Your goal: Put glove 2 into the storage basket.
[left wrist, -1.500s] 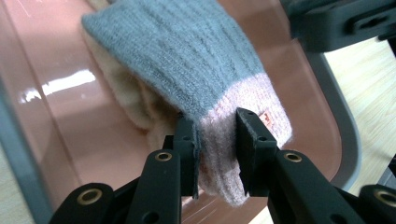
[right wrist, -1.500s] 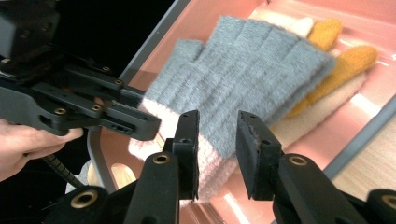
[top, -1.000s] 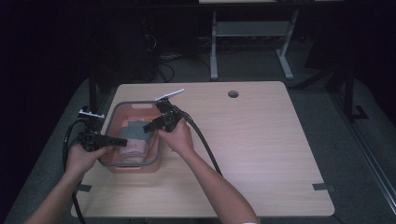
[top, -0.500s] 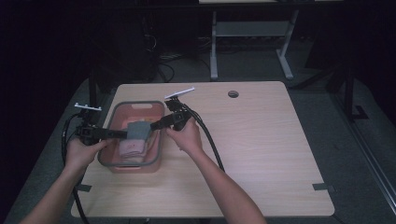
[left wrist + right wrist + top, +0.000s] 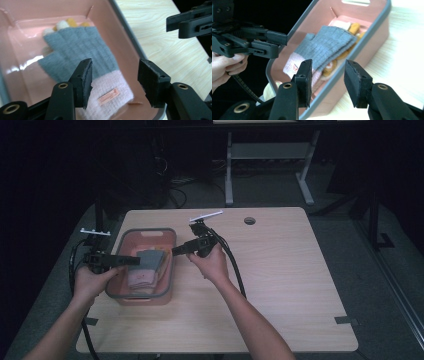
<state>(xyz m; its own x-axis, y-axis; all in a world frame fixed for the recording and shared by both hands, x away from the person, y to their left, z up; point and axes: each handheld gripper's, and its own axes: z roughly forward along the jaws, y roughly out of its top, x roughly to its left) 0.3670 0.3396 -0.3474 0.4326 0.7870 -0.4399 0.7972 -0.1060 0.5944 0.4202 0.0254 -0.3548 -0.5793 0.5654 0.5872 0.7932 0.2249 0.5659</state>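
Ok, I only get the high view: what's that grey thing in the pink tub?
Observer: A grey knitted glove with a pale pink cuff, lying flat in the pink tub.
Operator: Anything under it?
Observer: Yes, a second glove with yellow and cream fingertips peeks out beneath.
Operator: Is the left gripper holding it?
Observer: No. The left gripper is open, its jaws have just been opening, nothing pinched between them.

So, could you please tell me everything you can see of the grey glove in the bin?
The grey glove looks like fuzzy knit, with a pale pink cuff carrying a small orange-pink label. It lies flat, unheld, in the pink bin, on top of a white and mustard knit piece whose tips poke out past its fingers.
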